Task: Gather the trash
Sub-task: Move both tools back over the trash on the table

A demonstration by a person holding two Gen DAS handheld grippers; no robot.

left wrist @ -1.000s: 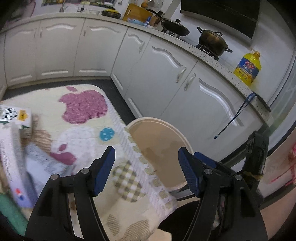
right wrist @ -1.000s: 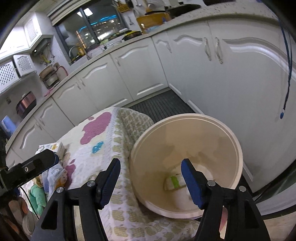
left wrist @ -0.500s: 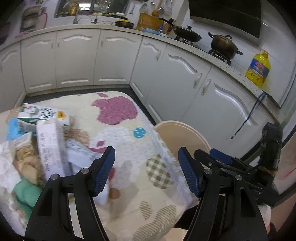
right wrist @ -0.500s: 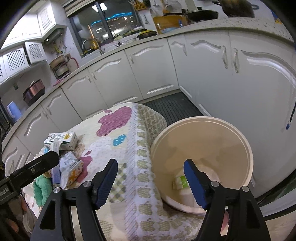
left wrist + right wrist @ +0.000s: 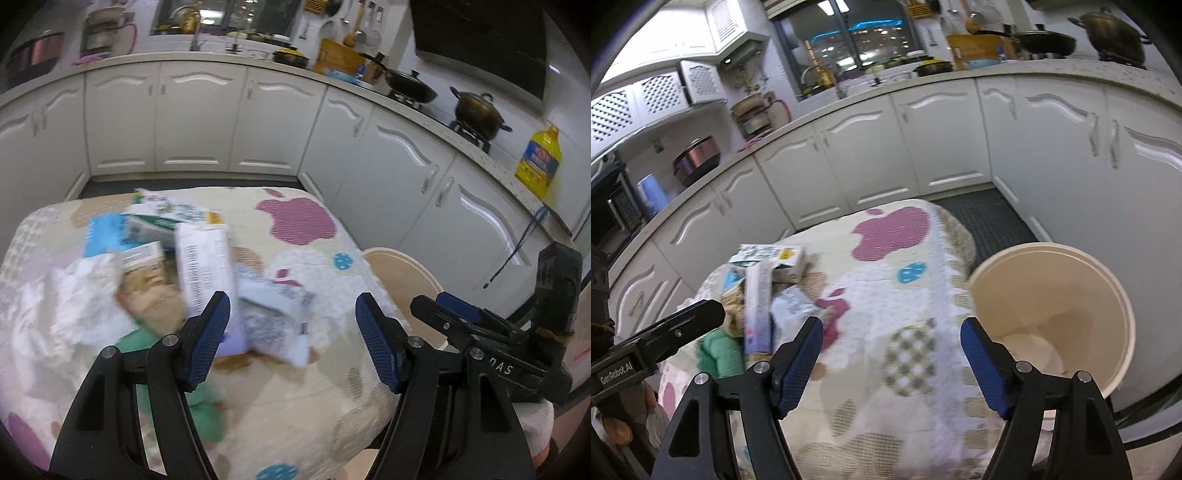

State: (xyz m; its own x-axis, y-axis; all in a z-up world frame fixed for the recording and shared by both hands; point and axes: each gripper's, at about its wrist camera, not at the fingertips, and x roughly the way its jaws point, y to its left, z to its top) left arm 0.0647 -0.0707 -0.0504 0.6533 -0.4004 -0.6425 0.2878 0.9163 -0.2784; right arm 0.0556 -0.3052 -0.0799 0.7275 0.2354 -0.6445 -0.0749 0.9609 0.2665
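A: Trash (image 5: 207,266) lies in a loose heap on the left half of the table (image 5: 303,369), which is covered by a patterned cloth. The heap holds a tall white box (image 5: 205,269), a milk carton (image 5: 772,258) toward the far edge, a silvery wrapper (image 5: 273,317), crumpled white paper (image 5: 70,295) and something green (image 5: 718,350) at the near edge.

B: Where are the grippers?

A: The left gripper (image 5: 291,343) hangs over the heap, its blue pads spread wide and holding nothing. The right gripper (image 5: 892,363) hangs over the bare near-right part of the table, also spread wide and empty.

B: And the bin?

A: A beige bin (image 5: 1108,295) stands on the floor just beside the table's right edge. In this view its contents cannot be made out.

B: What step is this?

A: Probably reaching for the next piece. The next move likely calls for lowering the left gripper around the tall white box or the wrapper, closing, then carrying it over the right edge.

B: What changed from a second ago?

A: The left camera then faced the bin and the table's right edge; it has swung left to the heap. The right camera looked into the bin, where a small green-and-white piece lay, and now faces the table.
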